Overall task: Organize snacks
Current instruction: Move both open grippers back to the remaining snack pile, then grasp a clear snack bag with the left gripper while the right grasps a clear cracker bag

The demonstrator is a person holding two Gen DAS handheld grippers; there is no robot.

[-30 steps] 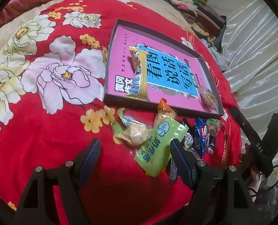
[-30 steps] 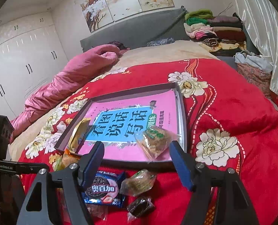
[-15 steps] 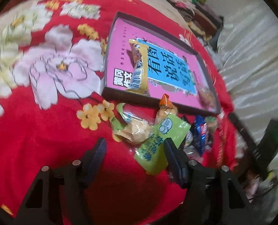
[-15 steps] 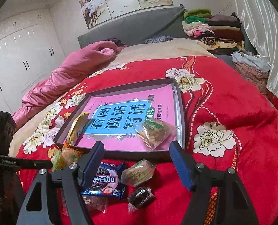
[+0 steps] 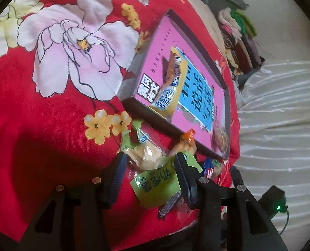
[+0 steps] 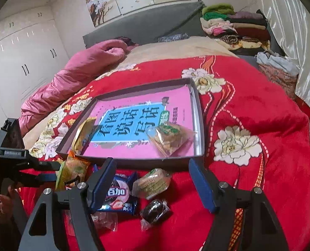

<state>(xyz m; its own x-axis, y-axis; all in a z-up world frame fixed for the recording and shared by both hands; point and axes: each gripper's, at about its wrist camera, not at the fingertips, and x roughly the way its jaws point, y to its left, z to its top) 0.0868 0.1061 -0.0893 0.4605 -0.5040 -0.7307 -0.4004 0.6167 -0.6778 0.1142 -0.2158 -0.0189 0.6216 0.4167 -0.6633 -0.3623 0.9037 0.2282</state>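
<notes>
Two snack packets sit between the fingers of the left gripper: a clear-wrapped pale pastry toward the far ends of the fingers, and a green packet nearer the gripper body, part of it under the right-hand finger. Both lie on the red floral bedspread, just short of the near wall of the tray.

Left fingers: closing, pastry and green packet between them. Pads do not look pressed onto either wrapper yet, so not a grip at this moment.

Key relation: the green packet's long axis runs roughly along the fingers' pointing line, so the pads would meet its long sides. The pastry is rounder, with its twisted green end pointing away up-left. Which of the two gets caught first I cannot tell; judged risk is pinching both, or only loose wrapper.

Right gripper: fingers spread, released, nothing held. In its view a blue cookie packet lies partly behind the left-hand finger, with a wrapped biscuit and a dark wrapped sweet between the fingers on the bedspread, untouched.

Tray already carries a yellow packet and a clear biscuit pack, both resting on a pink book that lines its floor.

Nearer hand for the pastry and green packet: left. Judged destination lies straight ahead, over the tray's near wall.
</notes>
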